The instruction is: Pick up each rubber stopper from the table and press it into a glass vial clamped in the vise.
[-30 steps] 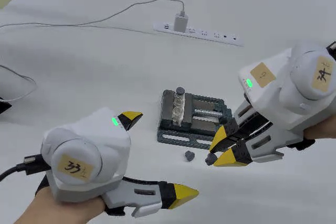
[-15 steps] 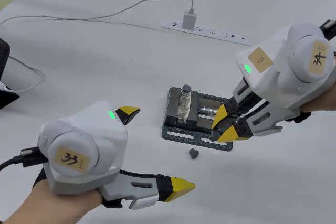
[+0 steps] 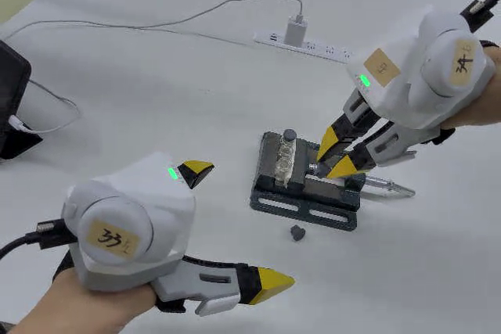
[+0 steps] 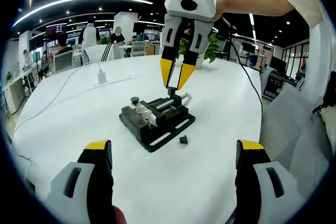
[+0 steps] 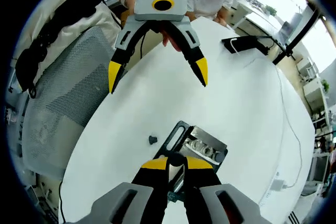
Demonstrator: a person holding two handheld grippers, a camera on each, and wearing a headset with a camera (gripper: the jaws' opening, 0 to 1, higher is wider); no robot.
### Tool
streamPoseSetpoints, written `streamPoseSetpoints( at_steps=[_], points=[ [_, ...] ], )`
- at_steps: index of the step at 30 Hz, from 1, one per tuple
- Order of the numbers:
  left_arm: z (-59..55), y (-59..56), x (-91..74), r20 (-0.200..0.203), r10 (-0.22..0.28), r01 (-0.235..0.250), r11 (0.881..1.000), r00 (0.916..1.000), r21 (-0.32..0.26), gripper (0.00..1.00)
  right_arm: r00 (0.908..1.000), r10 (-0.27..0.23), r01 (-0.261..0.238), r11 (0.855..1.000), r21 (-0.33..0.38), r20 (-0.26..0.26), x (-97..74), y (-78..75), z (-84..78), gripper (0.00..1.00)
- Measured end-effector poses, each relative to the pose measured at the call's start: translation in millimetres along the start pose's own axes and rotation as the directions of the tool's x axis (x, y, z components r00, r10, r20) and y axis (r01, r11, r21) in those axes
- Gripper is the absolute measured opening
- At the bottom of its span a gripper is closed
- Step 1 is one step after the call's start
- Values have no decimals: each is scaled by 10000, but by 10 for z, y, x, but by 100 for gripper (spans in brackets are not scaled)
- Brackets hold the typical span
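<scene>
My left gripper [image 3: 235, 224] and right gripper [image 3: 335, 158] are white-bodied, with black jaws tipped in yellow; each shows a green light and a tan label. The vise [image 3: 307, 201] is dark grey. The loose stopper [image 3: 297, 232] at its 6 o'clock is dark grey too, like the pinched stopper [image 3: 315, 168] between my right tips. The table [image 3: 156, 91] is white.

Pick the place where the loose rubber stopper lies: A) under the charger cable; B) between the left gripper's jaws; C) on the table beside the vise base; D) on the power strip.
C: the loose stopper lies on the white table just off the vise base, apart from the open left gripper and the right gripper, shut on a second stopper.
</scene>
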State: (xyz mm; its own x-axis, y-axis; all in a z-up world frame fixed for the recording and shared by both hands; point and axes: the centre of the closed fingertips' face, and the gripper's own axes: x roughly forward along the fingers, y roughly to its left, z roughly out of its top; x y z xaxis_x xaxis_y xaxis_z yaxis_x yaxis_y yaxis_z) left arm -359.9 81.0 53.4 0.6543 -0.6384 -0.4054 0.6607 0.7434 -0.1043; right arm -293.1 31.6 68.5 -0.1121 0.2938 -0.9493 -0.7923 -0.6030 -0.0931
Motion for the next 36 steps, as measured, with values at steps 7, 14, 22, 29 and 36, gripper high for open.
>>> streamPoseSetpoints(
  at_steps=[7, 14, 22, 29, 36],
  points=[
    [-13, 8, 8, -29, -25, 25, 10000, 10000, -56, 97, 9997, -22, 11, 9990, -437, -256, 55, -198, -22, 5],
    [-22, 21, 21, -56, -22, 21, 10000, 10000, -97, 97, 9990, 24, -61, 9967, -806, -453, 112, -307, -10, 5],
    [-34, 34, 34, -105, 3, -5, 9999, 9999, -134, 96, 9989, 145, -193, 9940, -1073, -453, 193, -425, -17, 5],
    [-51, 48, 35, -109, 69, -71, 9997, 9999, -228, 96, 9982, 309, -371, 9918, -1227, -519, 303, -468, -50, 5],
    [-75, 73, 25, -131, 145, -149, 9994, 9998, -316, 96, 9973, 398, -474, 9906, -1286, -616, 360, -491, -81, 5]
  ],
)
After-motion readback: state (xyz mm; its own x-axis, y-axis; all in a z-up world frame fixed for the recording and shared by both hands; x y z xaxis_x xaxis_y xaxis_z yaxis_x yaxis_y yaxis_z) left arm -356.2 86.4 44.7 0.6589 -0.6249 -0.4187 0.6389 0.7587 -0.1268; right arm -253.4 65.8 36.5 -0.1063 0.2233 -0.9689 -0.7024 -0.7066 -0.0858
